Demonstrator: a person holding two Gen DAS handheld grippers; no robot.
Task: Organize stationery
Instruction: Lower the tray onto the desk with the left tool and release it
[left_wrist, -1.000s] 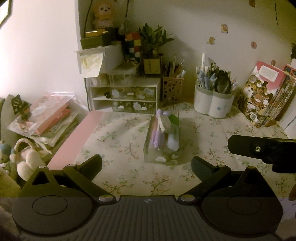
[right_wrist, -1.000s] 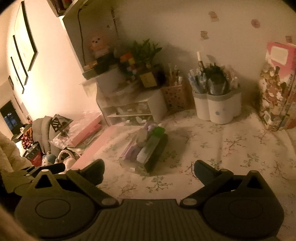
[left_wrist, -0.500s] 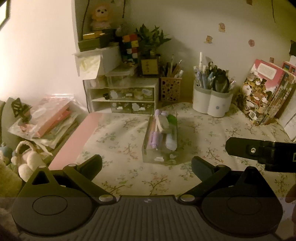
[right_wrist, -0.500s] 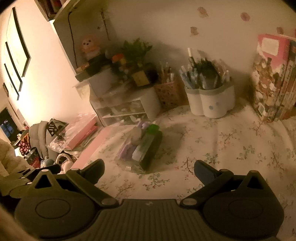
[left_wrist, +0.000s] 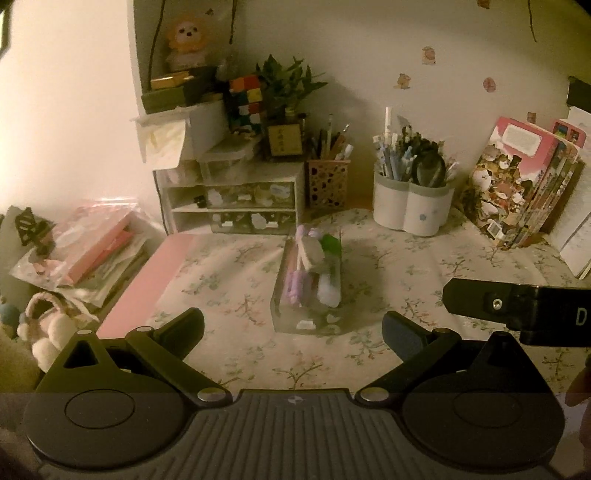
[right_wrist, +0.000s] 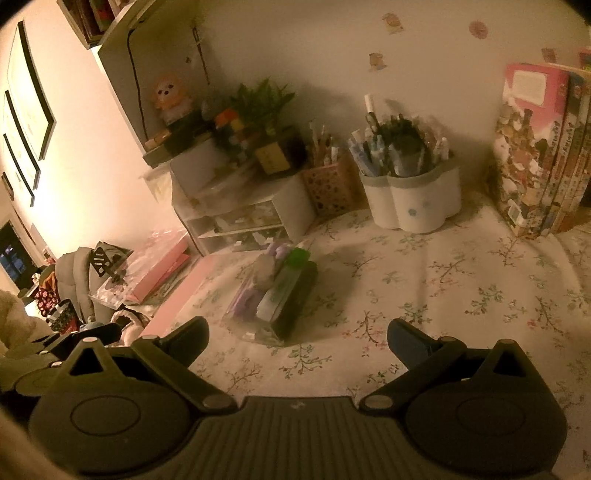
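Observation:
A clear rectangular pencil box (left_wrist: 308, 295) (right_wrist: 273, 299) filled with purple, white and green pens and erasers lies in the middle of the floral tablecloth (left_wrist: 229, 266) (right_wrist: 461, 280). My left gripper (left_wrist: 293, 328) is open, hovering just short of the box with nothing between its fingers. Over the cloth to the right of the box, my right gripper (right_wrist: 297, 336) is open and holds nothing; its black finger also shows at the right edge of the left wrist view. A white double pen holder (left_wrist: 412, 208) (right_wrist: 410, 203) and a patterned pencil cup (left_wrist: 328, 182) (right_wrist: 332, 188) stand at the back, both full.
A small drawer unit (left_wrist: 236, 205) (right_wrist: 243, 218) with a plant and a colour cube stands at the back left. Books (left_wrist: 524, 192) (right_wrist: 543, 155) lean against the wall at the right. A pink board (left_wrist: 147, 284) and bagged items (left_wrist: 92, 243) lie off the cloth's left edge.
Both grippers have pulled back and risen a little, so the desk looks slightly farther. The right wrist view has swung rightward. The pencil box has not moved.

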